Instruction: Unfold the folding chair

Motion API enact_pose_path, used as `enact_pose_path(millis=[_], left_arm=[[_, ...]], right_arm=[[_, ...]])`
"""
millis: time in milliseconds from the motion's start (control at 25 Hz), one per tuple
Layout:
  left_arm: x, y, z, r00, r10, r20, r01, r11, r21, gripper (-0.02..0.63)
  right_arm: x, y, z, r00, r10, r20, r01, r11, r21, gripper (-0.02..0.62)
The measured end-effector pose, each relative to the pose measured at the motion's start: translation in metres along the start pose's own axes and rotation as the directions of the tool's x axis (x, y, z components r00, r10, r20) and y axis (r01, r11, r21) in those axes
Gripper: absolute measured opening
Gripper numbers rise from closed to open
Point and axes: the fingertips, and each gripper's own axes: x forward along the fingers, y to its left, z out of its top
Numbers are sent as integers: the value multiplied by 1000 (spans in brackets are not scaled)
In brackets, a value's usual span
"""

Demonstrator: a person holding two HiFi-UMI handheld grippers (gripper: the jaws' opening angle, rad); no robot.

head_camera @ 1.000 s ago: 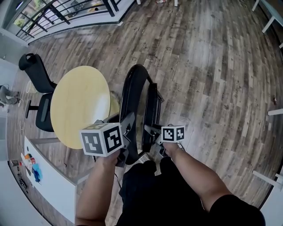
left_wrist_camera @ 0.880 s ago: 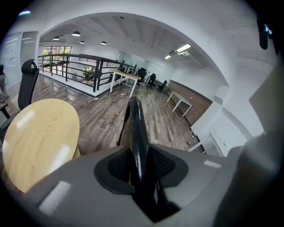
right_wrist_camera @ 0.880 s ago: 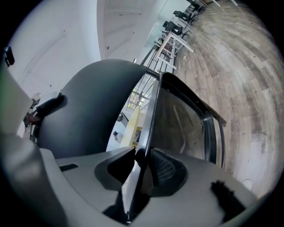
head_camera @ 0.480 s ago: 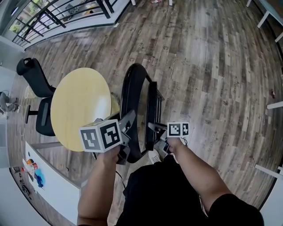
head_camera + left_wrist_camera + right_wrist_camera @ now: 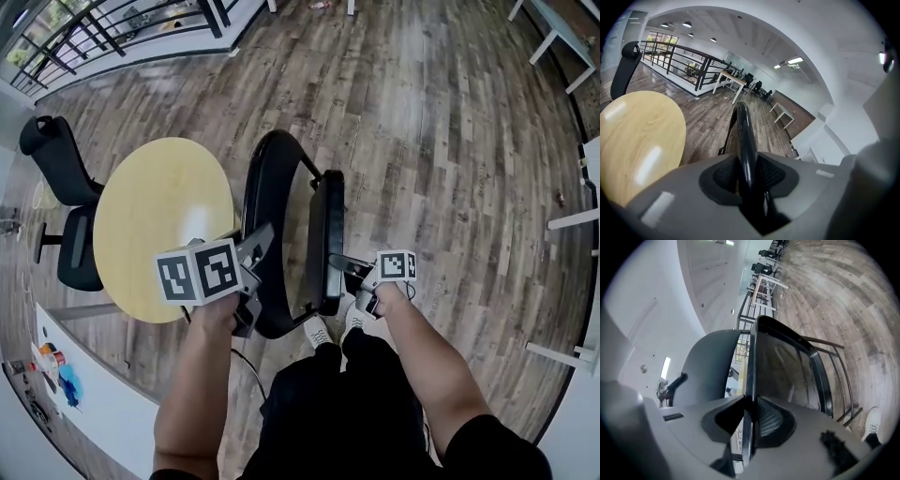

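Observation:
The black folding chair stands on the wood floor just in front of my legs. Its looped tube frame (image 5: 267, 187) is on the left and its flat seat panel (image 5: 325, 239) on the right, with a gap between them. My left gripper (image 5: 258, 251) is shut on the frame tube (image 5: 743, 136), which runs between both pads (image 5: 771, 173). My right gripper (image 5: 347, 269) holds the thin edge of the seat panel (image 5: 780, 366). Its jaws have just been closing on that edge, and the pads (image 5: 771, 420) now press on it.
A round yellow table (image 5: 155, 225) stands close to the chair's left. A black office chair (image 5: 61, 187) sits beyond it. A white desk (image 5: 89, 389) is at bottom left, a railing (image 5: 112, 28) at the back, white table legs (image 5: 567, 222) at the right. My shoes (image 5: 323, 330) are under the chair.
The seat panel has swung right, away from the frame, so the gap between them is wider. My right gripper moved right with it; my left shifted left with the tube.

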Motion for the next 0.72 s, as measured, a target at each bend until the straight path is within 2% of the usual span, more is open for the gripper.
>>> enact_pose_path(millis=[200, 320, 400, 480, 600, 720], left_arm=[[6, 14, -6, 1000, -1, 11, 1, 1000, -21, 100], [8, 15, -9, 1000, -15, 14, 15, 999, -32, 100], [8, 16, -10, 1000, -22, 13, 23, 999, -34, 100], [9, 16, -9, 999, -29, 13, 30, 999, -34, 100], [11, 16, -11, 999, -30, 18, 30, 999, -36, 100], [17, 10, -17, 999, -33, 18, 34, 999, -41, 100]], right_arm=[[-41, -26, 11, 1000, 8, 5, -8, 999, 32, 91], [-58, -30, 17, 999, -11, -31, 9, 998, -67, 105], [-64, -28, 19, 998, -27, -53, 20, 992, -128, 158], [-72, -36, 18, 994, -88, -63, 79, 988, -132, 190], [-85, -54, 17, 975, -199, -96, 181, 969, -168, 192], [-105, -73, 20, 963, -242, -114, 222, 961, -167, 192]])
